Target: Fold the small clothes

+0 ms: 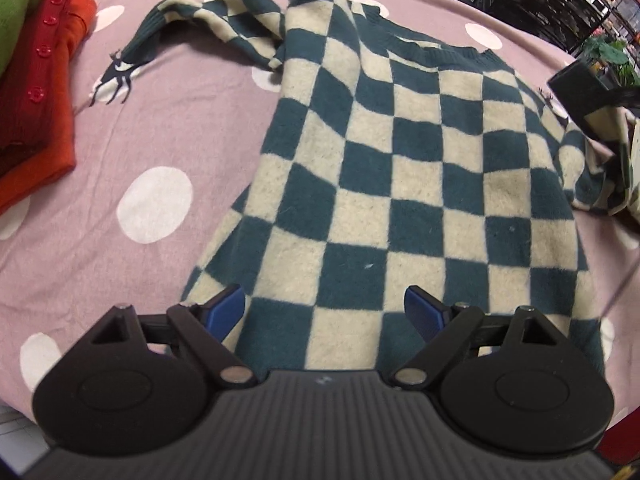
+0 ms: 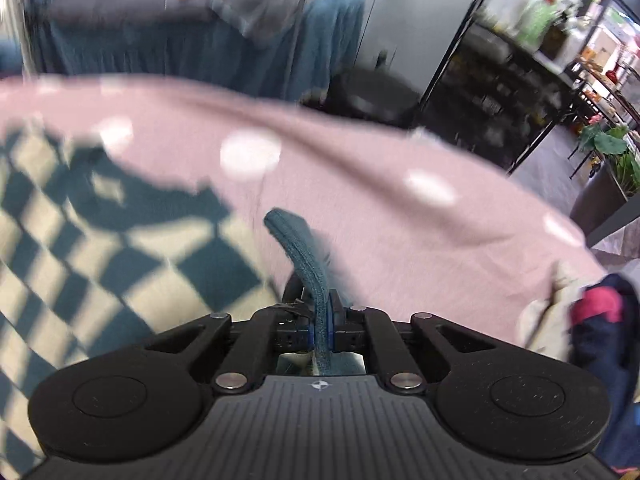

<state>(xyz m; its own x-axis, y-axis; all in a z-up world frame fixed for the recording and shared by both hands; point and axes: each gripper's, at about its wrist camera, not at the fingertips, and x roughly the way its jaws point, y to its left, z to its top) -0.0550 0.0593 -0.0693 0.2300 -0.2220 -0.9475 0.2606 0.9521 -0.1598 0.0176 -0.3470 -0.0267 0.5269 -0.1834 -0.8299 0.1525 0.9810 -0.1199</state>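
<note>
A teal and cream checkered sweater (image 1: 400,184) lies spread on the pink dotted cloth (image 1: 160,140), one sleeve (image 1: 208,24) stretched to the far left. My left gripper (image 1: 324,312) is open, its blue pads just above the sweater's near hem. My right gripper (image 2: 320,328) is shut on the teal ribbed cuff (image 2: 304,256) of the other sleeve and holds it above the cloth; the sweater body (image 2: 100,240) lies blurred to its left. The right gripper also shows at the right edge of the left wrist view (image 1: 580,92).
A stack of folded red, orange and green clothes (image 1: 36,92) sits at the far left. More clothes (image 2: 592,320) lie at the right edge of the cloth. Black shelving (image 2: 500,92) and a potted plant (image 2: 612,148) stand beyond the table.
</note>
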